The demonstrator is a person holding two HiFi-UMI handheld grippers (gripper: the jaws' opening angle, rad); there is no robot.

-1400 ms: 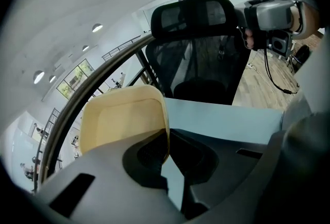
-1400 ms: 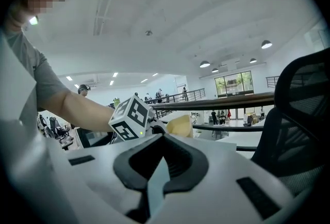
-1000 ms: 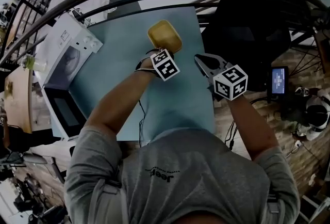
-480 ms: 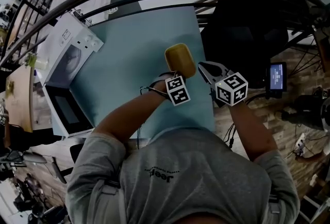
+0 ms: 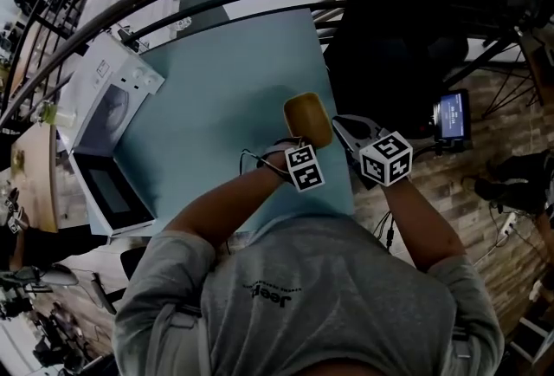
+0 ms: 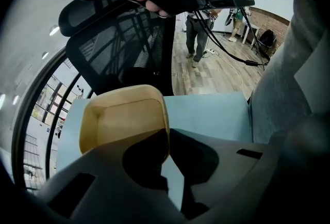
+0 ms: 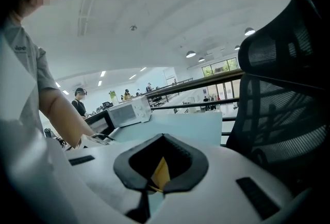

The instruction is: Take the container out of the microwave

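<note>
From the head view, the left gripper (image 5: 299,143) grips the near rim of a tan container (image 5: 307,117) over the near right corner of a pale blue table (image 5: 216,80). It is well clear of the white microwave (image 5: 104,119) at the table's left edge, whose door stands open. The right gripper (image 5: 340,126) lies just beside the container's right side, with a black chair (image 5: 389,45) beyond it. In the left gripper view, the jaws are clamped narrowly on the container's rim, the empty, tilted dish reaching away from them above the table. In the right gripper view, the jaws meet at their tips and pinch nothing. A sliver of the container shows through the opening behind the tips, and the microwave stands far off across the table.
</note>
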